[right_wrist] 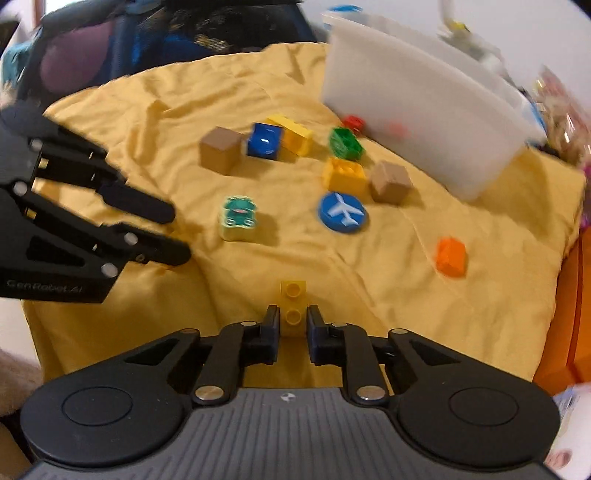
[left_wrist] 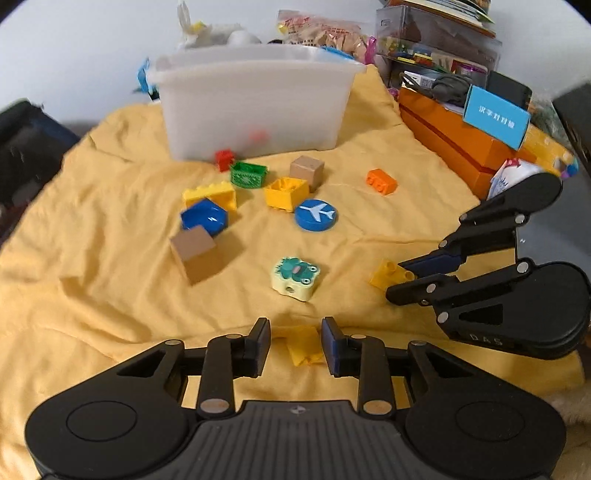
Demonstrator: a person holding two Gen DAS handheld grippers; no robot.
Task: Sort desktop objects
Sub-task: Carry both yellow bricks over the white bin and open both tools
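Around the frog block we see bare yellow cloth on every side. Behind it, bricks, cubes and an airplane disc crowd the way to the white bin. Orange boxes wall its right.

A rumpled yellow cloth covers the whole surface. At far right lies a long orange box with a blue card box on top (white characters printed on it). Behind them stand clear plastic drawers. A snack bag lies far back, centre. A dark bag sits at left.
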